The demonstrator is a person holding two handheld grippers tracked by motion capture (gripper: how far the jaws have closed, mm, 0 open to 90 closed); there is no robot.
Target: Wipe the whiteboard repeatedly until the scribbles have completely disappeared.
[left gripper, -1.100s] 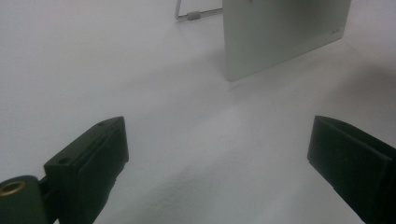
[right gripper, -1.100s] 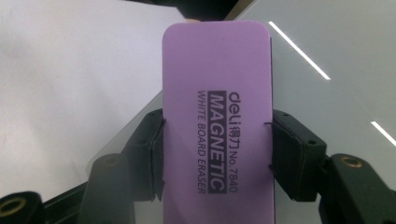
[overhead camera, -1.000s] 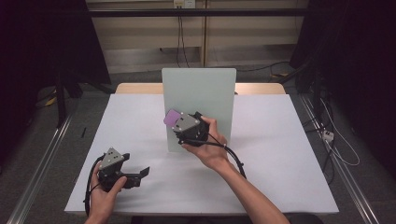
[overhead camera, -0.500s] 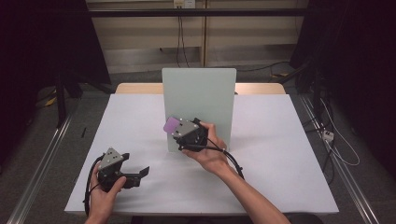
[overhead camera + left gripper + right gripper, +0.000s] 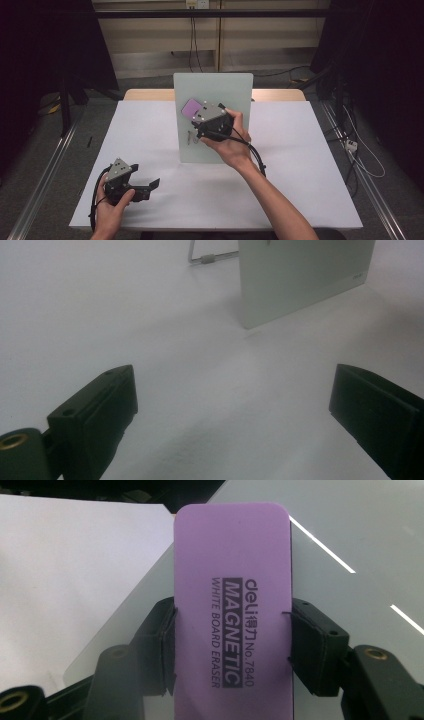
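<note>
Right hand-held gripper point(image 5: 232, 645) clamps the purple eraser point(image 5: 232, 610) against the upright whiteboard point(image 5: 220, 85); left hand-held gripper point(image 5: 232, 405) rests released on the worktop point(image 5: 310, 165).

The right gripper point(image 5: 200, 112) is raised above the table at the end of an outstretched right forearm, the hand point(image 5: 231, 145) wrapped around its body from below, its cable trailing back along the wrist. Its 2 jaws are clamped tight on what they hold. The left gripper point(image 5: 150, 186) sits low near the table's front edge, gripped by the left hand point(image 5: 112, 207), its 2 jaws spread wide apart.
</note>
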